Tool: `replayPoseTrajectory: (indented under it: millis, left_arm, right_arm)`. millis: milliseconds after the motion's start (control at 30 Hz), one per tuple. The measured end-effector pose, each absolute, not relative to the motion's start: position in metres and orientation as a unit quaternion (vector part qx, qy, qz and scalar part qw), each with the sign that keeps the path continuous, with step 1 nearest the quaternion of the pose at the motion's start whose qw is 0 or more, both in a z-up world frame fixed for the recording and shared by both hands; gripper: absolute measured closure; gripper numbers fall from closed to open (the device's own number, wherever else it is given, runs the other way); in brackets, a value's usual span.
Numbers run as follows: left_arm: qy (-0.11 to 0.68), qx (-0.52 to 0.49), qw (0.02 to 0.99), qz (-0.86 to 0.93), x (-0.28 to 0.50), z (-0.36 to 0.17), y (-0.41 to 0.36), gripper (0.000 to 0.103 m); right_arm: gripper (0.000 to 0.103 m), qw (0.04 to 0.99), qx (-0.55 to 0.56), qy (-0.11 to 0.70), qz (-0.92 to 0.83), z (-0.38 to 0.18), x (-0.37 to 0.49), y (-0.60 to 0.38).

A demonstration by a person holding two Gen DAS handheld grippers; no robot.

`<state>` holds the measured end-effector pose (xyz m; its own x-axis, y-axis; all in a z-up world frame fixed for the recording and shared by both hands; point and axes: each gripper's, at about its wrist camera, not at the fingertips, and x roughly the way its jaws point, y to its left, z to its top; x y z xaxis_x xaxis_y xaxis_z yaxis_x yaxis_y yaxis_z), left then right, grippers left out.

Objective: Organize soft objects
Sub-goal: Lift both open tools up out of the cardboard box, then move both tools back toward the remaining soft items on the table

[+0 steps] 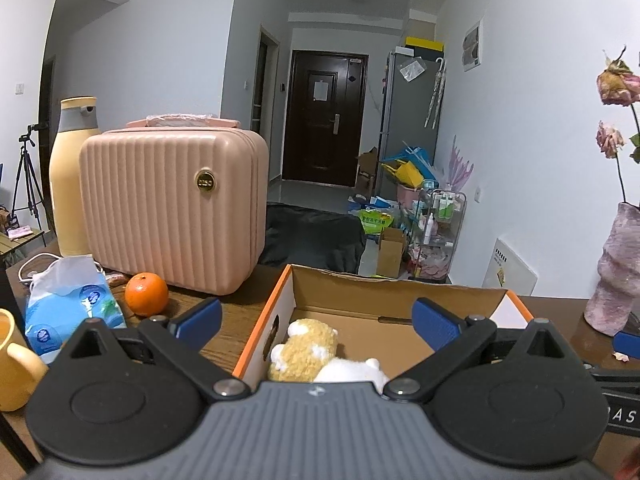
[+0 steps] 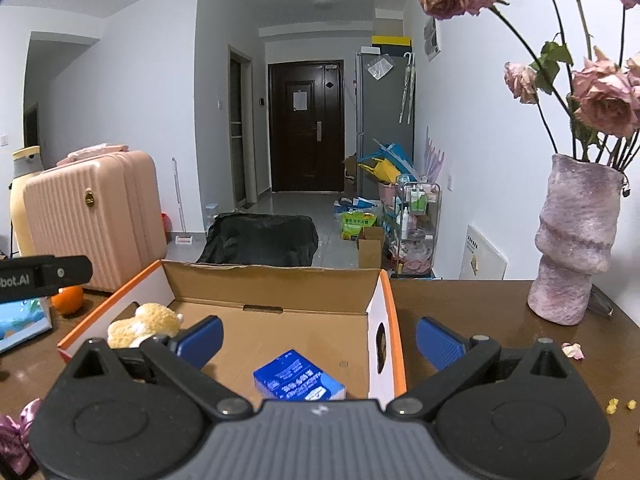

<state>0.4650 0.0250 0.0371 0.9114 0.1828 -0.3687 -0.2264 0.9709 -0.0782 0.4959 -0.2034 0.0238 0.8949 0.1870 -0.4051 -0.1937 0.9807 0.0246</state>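
An open cardboard box with orange edges (image 1: pixel 400 284) (image 2: pixel 272 280) stands on the wooden table. A tan and white plush toy (image 1: pixel 308 350) (image 2: pixel 144 322) lies inside at its left. A blue tissue pack (image 2: pixel 298 378) lies on the box floor near the front. My left gripper (image 1: pixel 318 322) is open and empty above the box's near left part, over the plush. My right gripper (image 2: pixel 320 338) is open and empty above the box's near right part, over the blue pack. A blue and white soft tissue bag (image 1: pixel 68 300) lies left of the box.
A pink ribbed case (image 1: pixel 172 204) (image 2: pixel 92 216) and a yellow bottle (image 1: pixel 74 172) stand at the back left. An orange (image 1: pixel 146 294) lies before the case. A yellow mug (image 1: pixel 16 364) is at far left. A pink vase with dried roses (image 2: pixel 576 240) (image 1: pixel 620 268) stands at right.
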Motion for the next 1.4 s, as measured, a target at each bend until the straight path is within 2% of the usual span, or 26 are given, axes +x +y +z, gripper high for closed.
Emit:
replayPoseTrajectory:
  millis: [1400]
  left_arm:
    - [0.181,-0.032,0.981,0.062,0.281,0.033,0.011,0.000]
  right_arm:
    - [0.000,0.976,-0.021,0.196,0.090,0.027,0.309,-0.215]
